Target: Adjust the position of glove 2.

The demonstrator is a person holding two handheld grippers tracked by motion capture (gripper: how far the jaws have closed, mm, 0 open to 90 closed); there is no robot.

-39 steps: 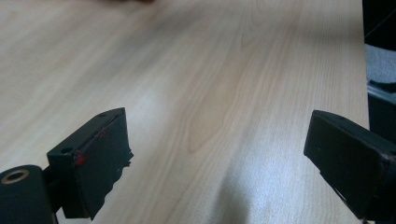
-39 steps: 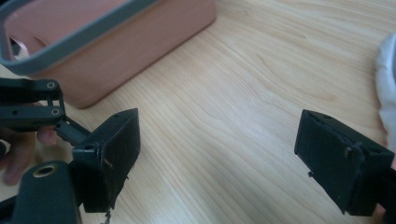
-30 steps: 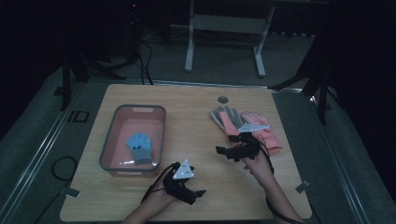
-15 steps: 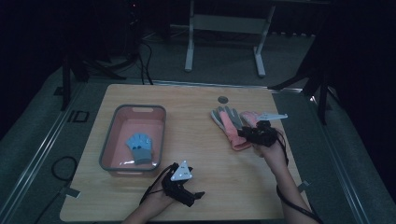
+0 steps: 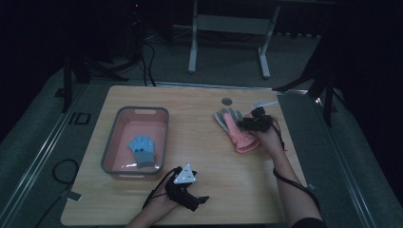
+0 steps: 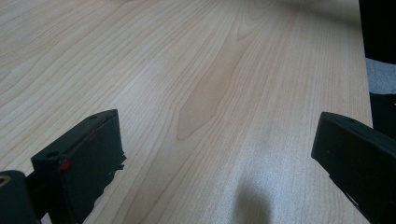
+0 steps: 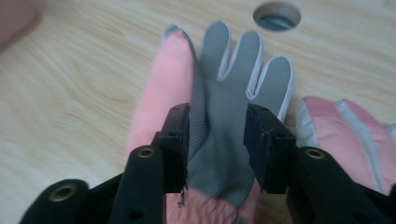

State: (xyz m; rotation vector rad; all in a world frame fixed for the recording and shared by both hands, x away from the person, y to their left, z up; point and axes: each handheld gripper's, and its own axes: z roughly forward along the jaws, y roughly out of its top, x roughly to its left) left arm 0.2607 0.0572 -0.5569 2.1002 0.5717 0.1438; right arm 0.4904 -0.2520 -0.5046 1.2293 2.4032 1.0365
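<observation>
A glove with a grey palm and pink back (image 5: 235,132) lies at the table's right, fingers pointing away from me. My right gripper (image 5: 250,124) is over it. In the right gripper view my right gripper (image 7: 217,135) has a raised fold of the grey palm (image 7: 233,56) between its pads, which press on it from both sides. The jaws have just been closing from wide, then eased slightly. A second pink glove (image 7: 345,126) lies beside it. My left gripper (image 5: 197,203) rests near the front edge, open (image 6: 217,135), with only bare wood between its jaws.
A grey-rimmed pink tray (image 5: 110,142) stands at the left with a blue glove (image 5: 141,151) in it. A round cable hole (image 5: 226,101) sits in the tabletop just beyond the gloves. Table legs and cables lie on the floor behind.
My right hand has moved away from me and to the right, onto the gloves, and its jaws have closed on the grey-palmed glove. The left gripper has stayed put.
</observation>
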